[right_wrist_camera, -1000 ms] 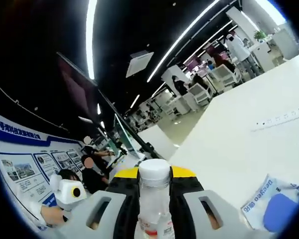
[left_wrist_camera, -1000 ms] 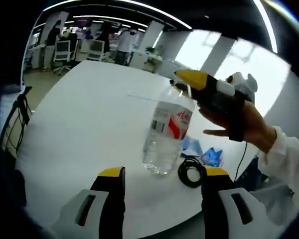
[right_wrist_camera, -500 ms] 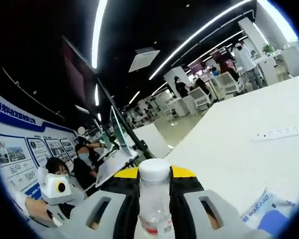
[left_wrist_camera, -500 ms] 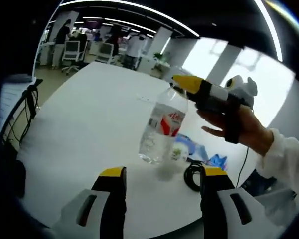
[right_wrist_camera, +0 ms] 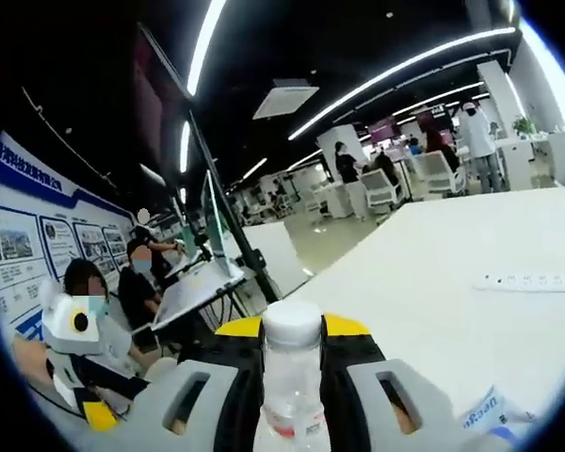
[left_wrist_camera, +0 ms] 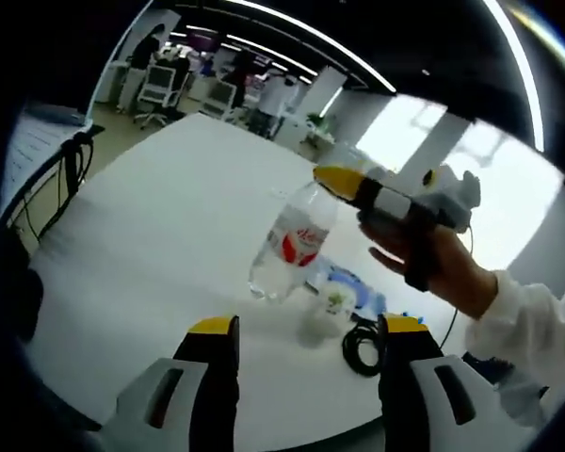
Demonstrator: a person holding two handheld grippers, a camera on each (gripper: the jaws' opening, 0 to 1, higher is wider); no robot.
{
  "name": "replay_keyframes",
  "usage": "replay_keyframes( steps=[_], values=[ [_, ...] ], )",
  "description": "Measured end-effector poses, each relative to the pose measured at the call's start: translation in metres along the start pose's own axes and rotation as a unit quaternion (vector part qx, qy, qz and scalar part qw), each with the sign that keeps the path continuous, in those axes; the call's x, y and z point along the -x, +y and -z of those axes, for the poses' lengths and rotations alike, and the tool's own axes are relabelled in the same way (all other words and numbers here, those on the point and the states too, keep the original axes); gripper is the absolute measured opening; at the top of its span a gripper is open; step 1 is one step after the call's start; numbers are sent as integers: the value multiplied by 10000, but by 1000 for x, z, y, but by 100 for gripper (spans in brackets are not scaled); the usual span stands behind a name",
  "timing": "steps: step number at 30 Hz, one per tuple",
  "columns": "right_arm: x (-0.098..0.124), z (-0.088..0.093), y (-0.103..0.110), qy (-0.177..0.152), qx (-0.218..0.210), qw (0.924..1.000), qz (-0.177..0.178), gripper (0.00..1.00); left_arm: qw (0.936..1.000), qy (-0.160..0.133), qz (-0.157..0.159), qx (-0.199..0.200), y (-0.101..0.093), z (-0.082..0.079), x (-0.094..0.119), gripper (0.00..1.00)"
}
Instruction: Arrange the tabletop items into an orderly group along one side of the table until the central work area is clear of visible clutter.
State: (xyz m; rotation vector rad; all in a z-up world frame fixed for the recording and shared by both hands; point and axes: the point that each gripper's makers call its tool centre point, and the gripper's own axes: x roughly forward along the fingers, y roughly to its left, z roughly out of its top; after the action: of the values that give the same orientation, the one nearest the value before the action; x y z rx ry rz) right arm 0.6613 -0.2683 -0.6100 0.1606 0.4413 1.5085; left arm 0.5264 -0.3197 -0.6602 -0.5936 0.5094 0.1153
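Bottle: a clear water bottle (left_wrist_camera: 287, 247) with a red-and-white label hangs in the air above the white table (left_wrist_camera: 160, 226), clear of the surface, held at its neck.
Axis: its long axis is tilted, cap end up toward the right gripper, base down and toward the table's open middle.
Right gripper: the right gripper (left_wrist_camera: 350, 183), yellow-tipped, is clamped on the bottle's neck; in the right gripper view the white cap (right_wrist_camera: 292, 322) stands up between the closed jaws.
Left gripper: the left gripper (left_wrist_camera: 306, 330) hangs with its jaws spread, holding nothing, low over the near table edge.
Step in hand: by the look of it, the carry of the bottle to the side group.
Next move: likely to lower it upright beside the coiled black cable (left_wrist_camera: 362, 346), blue packet (left_wrist_camera: 347, 285) and small white cup (left_wrist_camera: 326, 311), base set level before release.
Farther off: a white power strip (right_wrist_camera: 532, 280) lies well apart on the table.
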Motion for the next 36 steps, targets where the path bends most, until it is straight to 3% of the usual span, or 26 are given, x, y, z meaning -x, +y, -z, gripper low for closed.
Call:
replay_keyframes(
  steps=[6, 9, 11, 13, 15, 19, 27, 36],
  values=[
    [-8, 5, -19, 101, 201, 9994, 281, 17, 10000, 71, -32, 9, 4, 3, 0, 55],
    [-13, 7, -28, 135, 262, 9990, 351, 17, 9992, -3, 42, 390, 6, 3, 0, 54],
    [-15, 8, -31, 153, 303, 9987, 381, 17, 9996, 44, -37, 292, 7, 4, 0, 54],
    [-16, 11, -34, 169, 346, 9984, 421, 17, 9997, 99, -116, -190, 10, 4, -1, 54],
    [-22, 15, -39, 183, 397, 9979, 478, 17, 9998, 125, -41, -143, 0, 9, -3, 54],
    [-25, 13, -44, 166, 669, 9963, 521, 17, 9998, 181, 24, -12, 1, 11, -5, 54],
    [-29, 5, -51, 39, 1187, 9916, 506, 17, 10000, 33, 7, -48, 2, 4, -6, 54],
    [-31, 3, -65, -4, 1375, 9888, 572, 17, 9998, 112, 96, -118, -4, 6, -10, 50]
  ],
)
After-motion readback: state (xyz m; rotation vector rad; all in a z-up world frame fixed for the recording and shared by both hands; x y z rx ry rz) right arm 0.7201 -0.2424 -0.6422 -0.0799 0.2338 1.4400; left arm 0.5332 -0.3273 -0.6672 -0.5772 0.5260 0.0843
